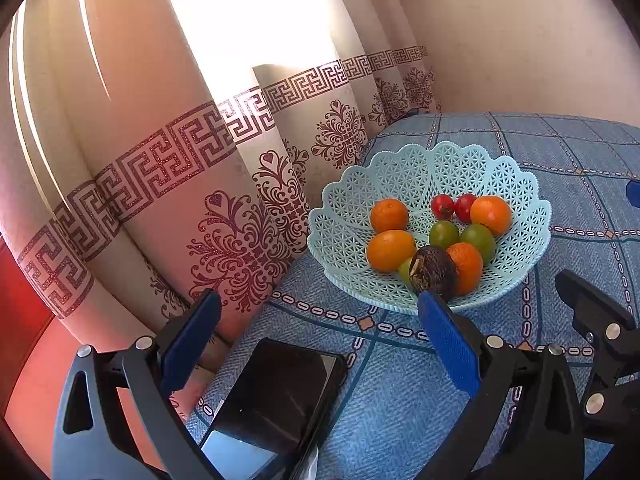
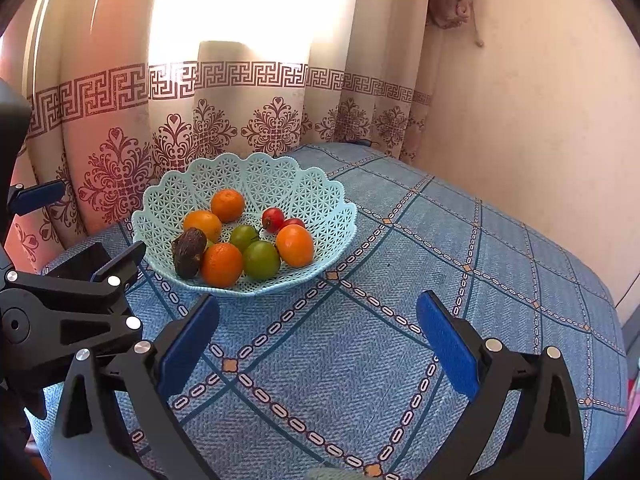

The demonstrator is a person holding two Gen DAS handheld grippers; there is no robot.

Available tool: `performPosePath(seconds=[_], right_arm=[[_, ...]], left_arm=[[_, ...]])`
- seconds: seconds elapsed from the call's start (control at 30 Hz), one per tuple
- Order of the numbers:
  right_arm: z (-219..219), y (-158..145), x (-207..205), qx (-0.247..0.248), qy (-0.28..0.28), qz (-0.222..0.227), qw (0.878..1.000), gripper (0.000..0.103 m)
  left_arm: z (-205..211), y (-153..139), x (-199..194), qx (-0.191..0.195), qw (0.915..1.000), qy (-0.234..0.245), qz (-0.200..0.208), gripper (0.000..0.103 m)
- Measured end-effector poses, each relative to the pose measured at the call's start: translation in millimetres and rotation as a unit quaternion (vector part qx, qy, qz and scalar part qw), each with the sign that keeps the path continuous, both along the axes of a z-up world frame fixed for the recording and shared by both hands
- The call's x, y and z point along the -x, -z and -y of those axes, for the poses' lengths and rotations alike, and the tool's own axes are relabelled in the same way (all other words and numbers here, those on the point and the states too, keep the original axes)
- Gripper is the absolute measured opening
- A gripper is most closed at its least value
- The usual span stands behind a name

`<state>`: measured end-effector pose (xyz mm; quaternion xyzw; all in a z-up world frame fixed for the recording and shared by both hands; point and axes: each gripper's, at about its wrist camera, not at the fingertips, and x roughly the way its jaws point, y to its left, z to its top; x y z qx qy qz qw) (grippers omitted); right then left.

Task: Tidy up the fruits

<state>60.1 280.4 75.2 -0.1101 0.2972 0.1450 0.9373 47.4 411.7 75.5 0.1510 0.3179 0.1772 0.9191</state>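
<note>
Two grippers, the left gripper [image 1: 320, 344] and right gripper [image 2: 318, 340], hang wide apart, holding nothing. At twelve o'clock sits the blue basket [image 2: 320, 200] with all the fruit. Go slow; squeeze the dark fruit [image 2: 189, 252] softly.

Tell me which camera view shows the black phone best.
The left wrist view: the black phone lies close, between the open left gripper's fingers. In the right wrist view the phone is mostly hidden behind the left gripper.
</note>
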Motion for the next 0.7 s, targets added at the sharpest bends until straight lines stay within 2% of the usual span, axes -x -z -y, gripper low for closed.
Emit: performPosePath(seconds=[0.3,0.47,0.7], right_arm=[[2,-1,0,-0.002,0.006,0.001,1.0,0.098],[5,-2,4,0.007,0.02,0.018,1.0,0.098],[13,-3,-5,0.01,0.041,-0.005,0.999,0.098]], left_arm=[[2,-2,0,0.0,1.0,0.0,0.0,0.1],[5,-4,1,-0.001,1.0,0.0,0.002,0.1],[14,-10,5,0.0,1.0,0.004,0.006,0.1]])
